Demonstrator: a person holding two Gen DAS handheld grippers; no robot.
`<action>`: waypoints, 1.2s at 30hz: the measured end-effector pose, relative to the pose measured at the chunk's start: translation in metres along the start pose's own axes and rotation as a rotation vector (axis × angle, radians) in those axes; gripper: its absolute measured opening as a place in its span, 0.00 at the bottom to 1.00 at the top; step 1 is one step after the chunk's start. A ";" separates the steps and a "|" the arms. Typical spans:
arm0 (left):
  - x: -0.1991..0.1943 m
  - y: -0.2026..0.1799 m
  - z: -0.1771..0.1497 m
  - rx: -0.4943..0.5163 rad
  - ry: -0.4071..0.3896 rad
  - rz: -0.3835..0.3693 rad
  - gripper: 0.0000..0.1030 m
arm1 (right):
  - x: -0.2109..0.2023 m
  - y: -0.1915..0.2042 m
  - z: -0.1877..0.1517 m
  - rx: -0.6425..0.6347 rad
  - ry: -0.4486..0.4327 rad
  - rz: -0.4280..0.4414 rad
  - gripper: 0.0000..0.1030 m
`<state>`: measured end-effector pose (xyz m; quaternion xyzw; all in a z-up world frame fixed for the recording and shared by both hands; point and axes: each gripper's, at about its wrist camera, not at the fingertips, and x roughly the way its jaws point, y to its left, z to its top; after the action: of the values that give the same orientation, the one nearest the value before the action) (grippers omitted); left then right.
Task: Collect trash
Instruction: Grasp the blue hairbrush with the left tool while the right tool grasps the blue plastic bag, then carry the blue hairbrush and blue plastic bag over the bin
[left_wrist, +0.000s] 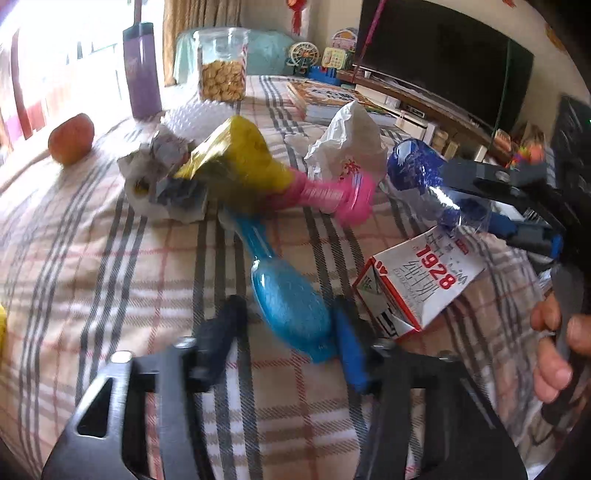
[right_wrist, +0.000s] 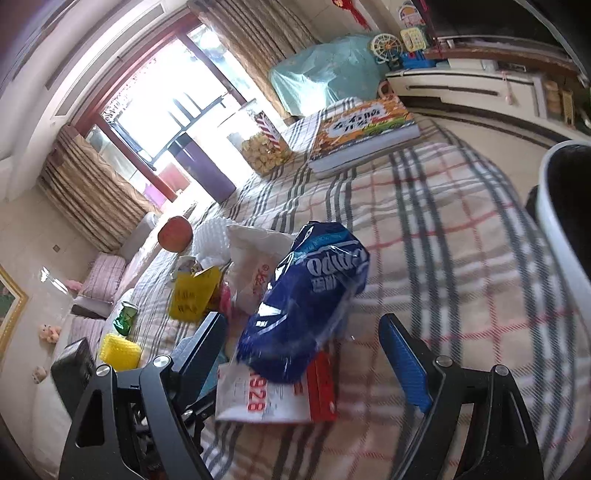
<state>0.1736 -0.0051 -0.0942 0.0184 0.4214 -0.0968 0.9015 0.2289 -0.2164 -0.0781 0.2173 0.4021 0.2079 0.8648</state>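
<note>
Little looks collected yet: the blue plastic wrapper (right_wrist: 306, 299), the flattened milk carton (right_wrist: 280, 391), a yellow packet (left_wrist: 236, 151), a white plastic bag (left_wrist: 347, 144) and crumpled paper (left_wrist: 162, 173) all lie on the plaid-covered desk (left_wrist: 92, 258). The left gripper (left_wrist: 284, 332) has its jaws narrowed around a blue hairbrush (left_wrist: 288, 302); blur hides contact. The right gripper (right_wrist: 306, 354) is wide open over wrapper and carton, and the white bin (right_wrist: 561, 221) is cut off at the edge.

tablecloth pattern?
Plaid: cream tablecloth with grey stripes and thin red lines. Clearest in the right wrist view.
</note>
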 end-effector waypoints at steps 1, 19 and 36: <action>-0.001 0.000 0.000 0.001 -0.006 -0.013 0.25 | 0.006 0.000 0.001 0.000 0.006 -0.003 0.76; -0.037 -0.014 0.014 -0.018 -0.104 -0.118 0.16 | -0.045 -0.026 -0.009 0.002 -0.072 -0.041 0.40; -0.029 -0.096 0.035 0.106 -0.098 -0.250 0.16 | -0.105 -0.064 -0.019 0.014 -0.128 -0.110 0.40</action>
<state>0.1639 -0.0986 -0.0453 0.0084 0.3700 -0.2311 0.8998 0.1637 -0.3210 -0.0604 0.2136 0.3590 0.1430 0.8973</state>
